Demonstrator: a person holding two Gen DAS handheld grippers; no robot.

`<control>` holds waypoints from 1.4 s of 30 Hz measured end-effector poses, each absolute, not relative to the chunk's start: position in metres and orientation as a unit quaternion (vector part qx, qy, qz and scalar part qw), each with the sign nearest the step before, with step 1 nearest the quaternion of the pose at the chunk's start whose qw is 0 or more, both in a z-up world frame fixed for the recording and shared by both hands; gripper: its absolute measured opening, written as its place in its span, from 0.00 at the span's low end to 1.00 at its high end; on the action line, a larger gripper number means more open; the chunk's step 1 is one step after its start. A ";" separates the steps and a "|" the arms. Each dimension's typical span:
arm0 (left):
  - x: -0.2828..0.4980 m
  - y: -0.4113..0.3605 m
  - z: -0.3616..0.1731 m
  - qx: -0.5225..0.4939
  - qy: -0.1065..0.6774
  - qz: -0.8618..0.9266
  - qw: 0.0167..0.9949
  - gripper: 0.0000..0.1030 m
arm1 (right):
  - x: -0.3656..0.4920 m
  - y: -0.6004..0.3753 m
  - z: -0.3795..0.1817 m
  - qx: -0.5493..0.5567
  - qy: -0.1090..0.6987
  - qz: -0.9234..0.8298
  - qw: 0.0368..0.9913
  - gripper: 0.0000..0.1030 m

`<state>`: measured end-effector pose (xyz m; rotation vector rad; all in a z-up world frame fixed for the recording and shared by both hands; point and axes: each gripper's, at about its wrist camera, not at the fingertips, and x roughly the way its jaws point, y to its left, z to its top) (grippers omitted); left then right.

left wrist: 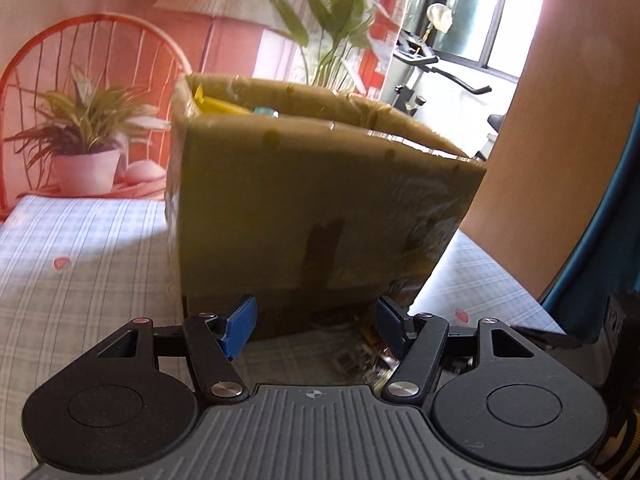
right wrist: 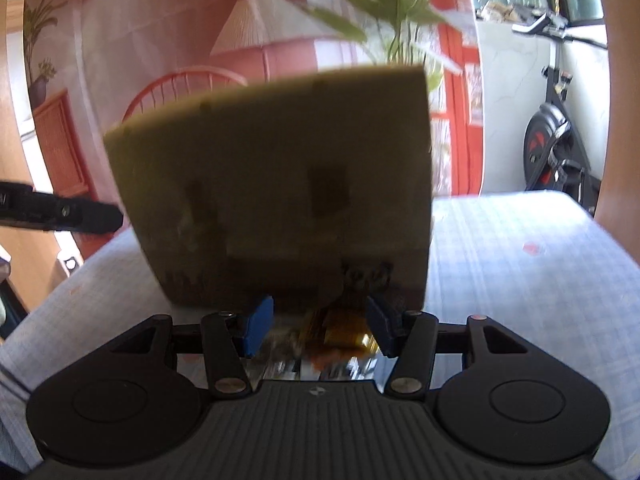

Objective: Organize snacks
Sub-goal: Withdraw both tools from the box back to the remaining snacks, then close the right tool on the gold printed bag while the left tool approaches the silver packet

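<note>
Both grippers face the cardboard box on the checked tablecloth. Our right gripper stands part open with a shiny orange-gold snack packet lying flat between its jaws; contact we cannot tell. Left gripper is open and empty, packet just off its right finger. We judge right nearer; packet's long axis unclear.

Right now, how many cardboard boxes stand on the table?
1: the cardboard box stands on the checked tablecloth, directly ahead of both grippers. Anything behind it is hidden.
</note>
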<state>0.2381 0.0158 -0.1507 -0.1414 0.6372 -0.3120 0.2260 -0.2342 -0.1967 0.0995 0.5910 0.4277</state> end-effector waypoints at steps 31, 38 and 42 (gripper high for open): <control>0.229 0.021 -0.187 -0.071 0.360 -0.122 0.922 0.66 | 0.205 -0.201 -0.247 -0.024 0.345 0.219 0.912 0.47; 0.229 0.019 -0.188 -0.076 0.363 -0.123 0.920 0.66 | 0.198 -0.208 -0.235 -0.003 0.333 0.225 0.916 0.47; 0.231 0.017 -0.189 -0.078 0.365 -0.124 0.920 0.66 | 0.193 -0.216 -0.221 0.016 0.311 0.228 0.922 0.47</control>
